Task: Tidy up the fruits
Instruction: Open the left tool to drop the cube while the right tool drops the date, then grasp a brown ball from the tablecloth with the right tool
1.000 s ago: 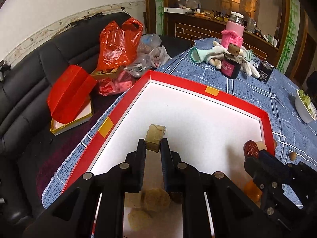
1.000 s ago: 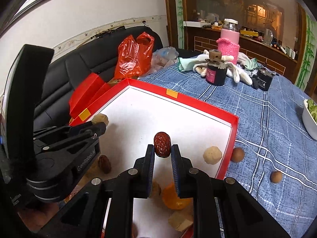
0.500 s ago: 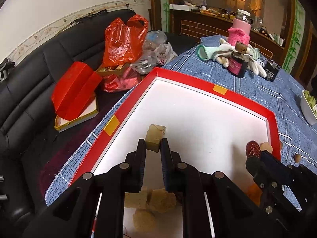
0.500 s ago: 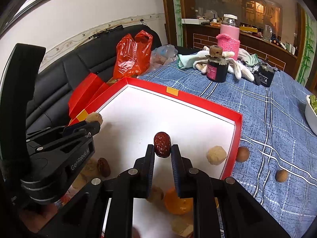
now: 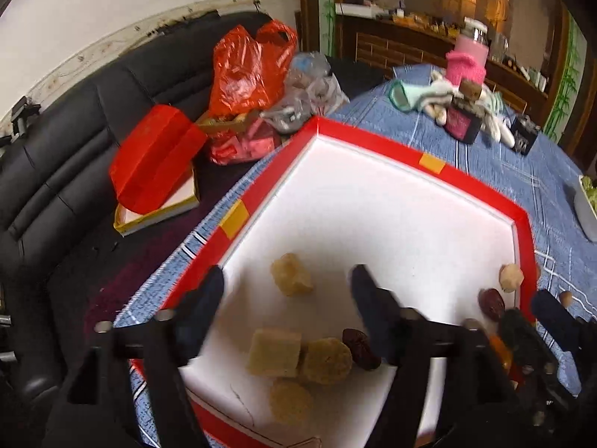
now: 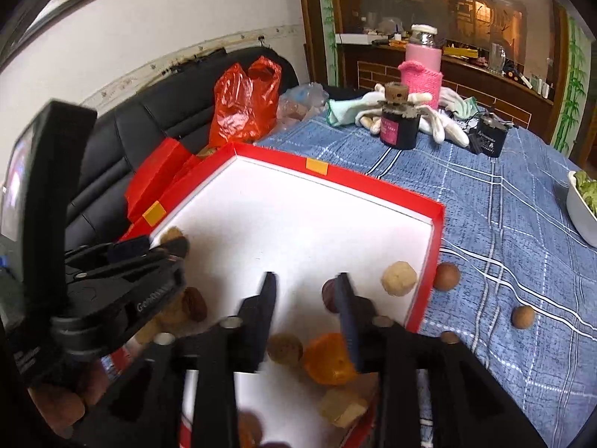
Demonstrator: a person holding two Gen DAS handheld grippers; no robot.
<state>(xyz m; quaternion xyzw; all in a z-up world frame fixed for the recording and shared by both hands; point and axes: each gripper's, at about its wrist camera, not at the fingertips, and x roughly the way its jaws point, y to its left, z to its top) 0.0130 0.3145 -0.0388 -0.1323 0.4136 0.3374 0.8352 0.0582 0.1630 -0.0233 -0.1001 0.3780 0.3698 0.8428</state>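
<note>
- The left tool (image 5: 287,291) is opening, its jaws wide apart; a tan sugar-like chunk (image 5: 291,280) lies loose between them on the white floor of the red-rimmed tray (image 5: 377,138).
- The right tool (image 6: 306,293) is opening too; a dark red date (image 6: 329,295) sits by its right finger, with no pad pressing on it.
- Two small brown fruits (image 6: 446,277) lie on the blue checked surface (image 6: 522,224), just outside the tray.

My left claw (image 5: 287,283) and right claw (image 6: 306,291): matte black plastic fingers, silver screw heads behind them, white lettering on the side.
</note>
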